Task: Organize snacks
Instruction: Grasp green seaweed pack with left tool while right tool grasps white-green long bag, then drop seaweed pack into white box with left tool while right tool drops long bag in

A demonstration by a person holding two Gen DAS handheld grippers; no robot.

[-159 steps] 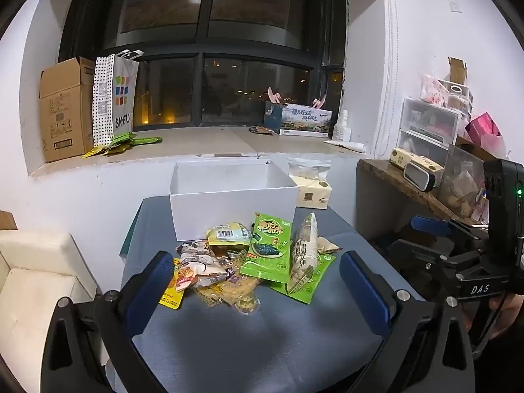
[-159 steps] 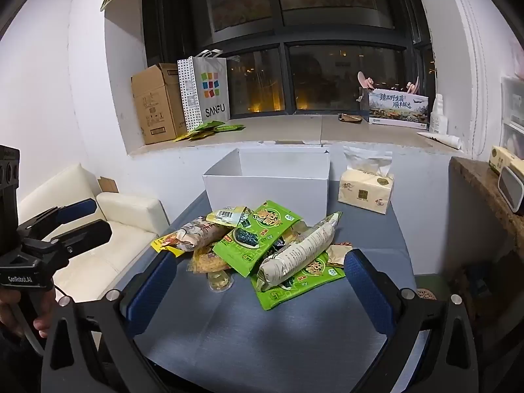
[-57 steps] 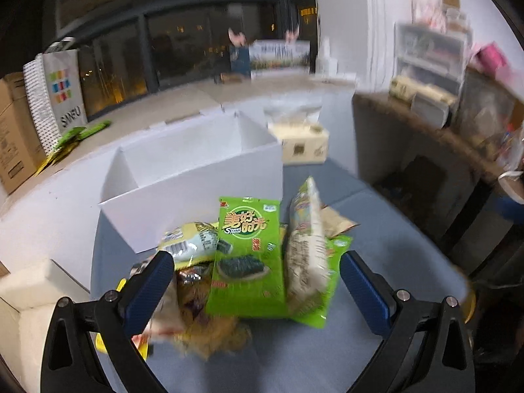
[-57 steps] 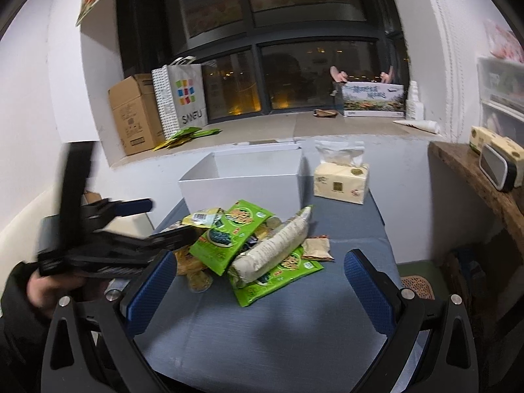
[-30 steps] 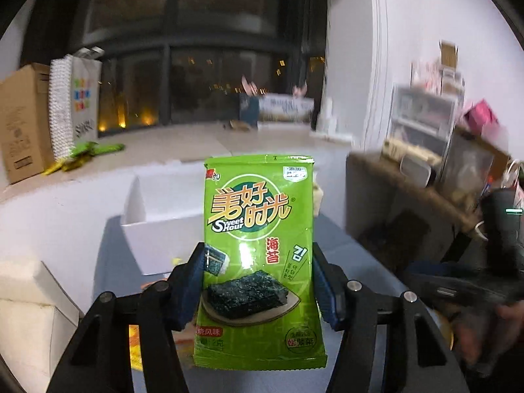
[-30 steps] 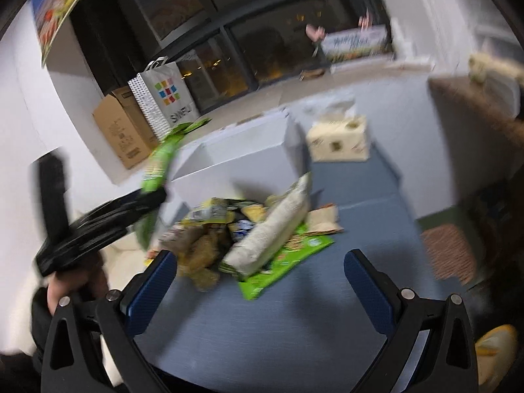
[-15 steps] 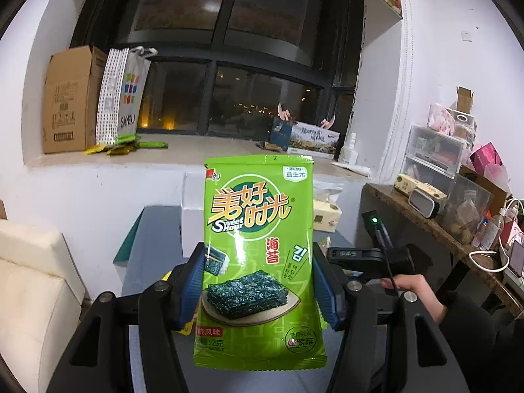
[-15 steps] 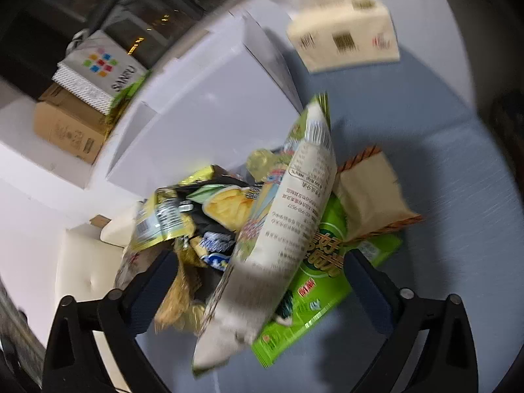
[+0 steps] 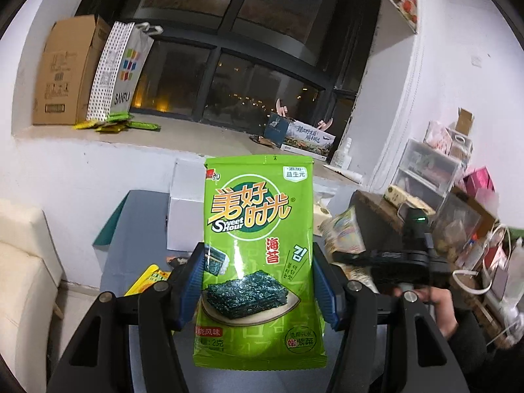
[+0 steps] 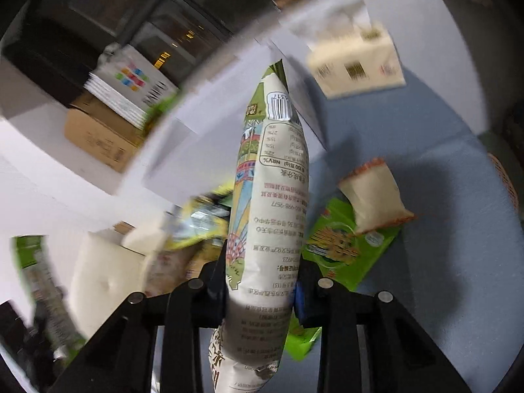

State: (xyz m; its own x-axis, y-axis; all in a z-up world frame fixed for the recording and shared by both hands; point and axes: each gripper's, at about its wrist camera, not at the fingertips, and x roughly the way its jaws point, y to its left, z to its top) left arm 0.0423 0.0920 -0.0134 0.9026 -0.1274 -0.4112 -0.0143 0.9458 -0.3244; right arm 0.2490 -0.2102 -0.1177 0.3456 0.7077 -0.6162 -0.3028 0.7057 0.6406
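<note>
Glossy green foil seaweed packet point(image 9: 262, 255), flat and rectangular, is standing upright, pinched between the left gripper point(image 9: 260, 290) and its 2 blue pads. Matte cream pillow-shaped snack bag point(image 10: 270, 229) is being clamped by the right gripper point(image 10: 262, 291), whose jaws have just been closing; blue-grey table point(image 10: 442, 150) at 2 o'clock.

I have the seaweed packet point(image 9: 258, 255) upright between my left gripper's point(image 9: 258, 290) pads, in front of the open box point(image 9: 185, 216) on the table point(image 9: 137, 226). My right gripper point(image 10: 263, 290) pinches the long snack bag point(image 10: 271, 216) above the snack pile point(image 10: 340, 245); the tissue pack point(image 10: 357, 62) lies beyond, right of the box.
</note>
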